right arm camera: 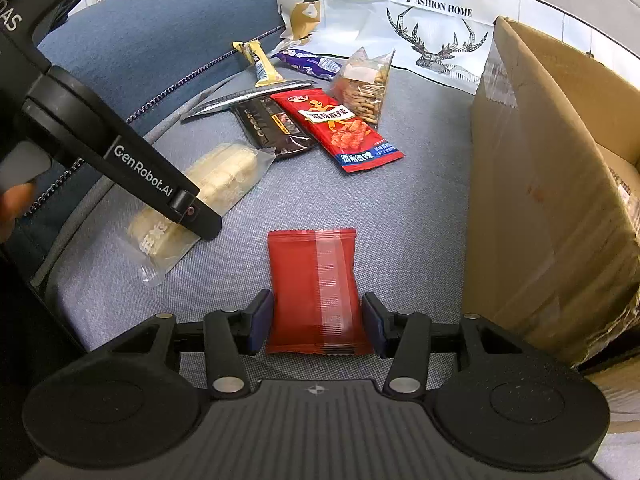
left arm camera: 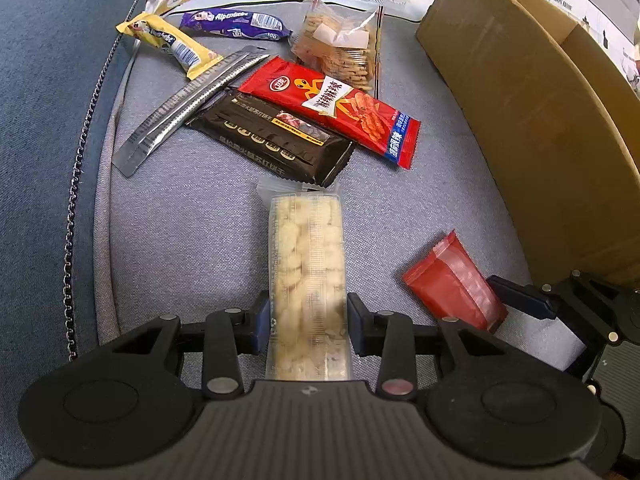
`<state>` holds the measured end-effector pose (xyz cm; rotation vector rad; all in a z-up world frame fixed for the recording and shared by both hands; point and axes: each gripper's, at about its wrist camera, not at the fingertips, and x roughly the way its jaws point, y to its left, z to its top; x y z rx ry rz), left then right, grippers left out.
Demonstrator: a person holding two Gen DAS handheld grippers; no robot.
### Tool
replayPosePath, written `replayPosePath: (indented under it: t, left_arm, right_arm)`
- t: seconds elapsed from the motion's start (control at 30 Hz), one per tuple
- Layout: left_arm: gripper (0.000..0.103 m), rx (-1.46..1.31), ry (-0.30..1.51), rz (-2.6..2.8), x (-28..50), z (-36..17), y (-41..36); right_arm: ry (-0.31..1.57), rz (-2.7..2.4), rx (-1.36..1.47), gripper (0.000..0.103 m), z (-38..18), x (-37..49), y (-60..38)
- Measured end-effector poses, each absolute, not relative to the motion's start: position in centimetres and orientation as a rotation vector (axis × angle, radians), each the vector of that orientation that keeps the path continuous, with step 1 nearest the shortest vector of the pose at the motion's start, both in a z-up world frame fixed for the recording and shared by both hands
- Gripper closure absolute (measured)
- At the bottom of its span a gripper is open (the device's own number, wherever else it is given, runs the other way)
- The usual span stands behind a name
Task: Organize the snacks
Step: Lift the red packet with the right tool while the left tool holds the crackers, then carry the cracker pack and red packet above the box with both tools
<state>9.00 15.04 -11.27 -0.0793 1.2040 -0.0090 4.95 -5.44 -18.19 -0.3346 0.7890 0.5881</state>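
While we look along the left gripper, we see its two pads pressed against the sides of a long clear pack of pale rice crackers, which lies lengthwise on the grey sofa cushion and runs back under the gripper body. Our right gripper straddles a small red sachet on the same cushion; the left pad touches the sachet's edge, but we cannot tell whether the right pad does, so we cannot say if it is clenched. Beyond both lies the rest of the pile: a black biscuit pack just ahead of the cracker pack, a red spicy-strip packet overlapping its far edge, a silver foil strip to their left, a clear bag of small biscuits, a purple Alpenliebe roll and a yellow Alpenliebe roll. An open cardboard box stands on the right, near the red sachet. Behind the snacks lies a white bag printed with a deer.
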Motion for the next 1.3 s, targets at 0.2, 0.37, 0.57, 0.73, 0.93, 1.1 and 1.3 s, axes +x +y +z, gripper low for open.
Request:
replayPosePath:
  t: [0.2, 0.37, 0.57, 0.73, 0.93, 1.1, 1.3]
  left_arm:
    - [0.062, -0.074, 1.205, -0.009, 9.0, -11.3, 15.0]
    - [0.063, -0.078, 1.201, -0.011, 9.0, -11.3, 15.1]
    - [0.063, -0.08, 1.179, -0.012, 8.8, -10.9, 15.0]
    - [0.063, -0.085, 1.124, -0.015, 8.1, -10.1, 15.1]
    - [0.063, -0.101, 1.059, -0.005, 7.1, -9.1, 15.5]
    - [0.063, -0.122, 1.023, -0.008, 6.5, -8.6, 15.9]
    - [0.063, -0.138, 1.002, -0.014, 6.4, -8.4, 16.1]
  right_arm:
    - [0.781, 0.59, -0.349, 0.054, -18.2, 4.8, -5.4]
    - [0.776, 0.59, -0.354, 0.056, -18.2, 4.7, -5.4]
    - [0.748, 0.572, -0.335, 0.057, -17.6, 4.5, -5.4]
    - [0.693, 0.562, -0.326, 0.058, -16.6, 4.0, -5.6]
    - [0.619, 0.559, -0.324, 0.059, -15.3, 3.1, -6.0]
    - [0.557, 0.57, -0.304, 0.06, -13.8, 2.4, -6.6]
    - [0.517, 0.589, -0.274, 0.061, -11.8, 1.8, -7.4]
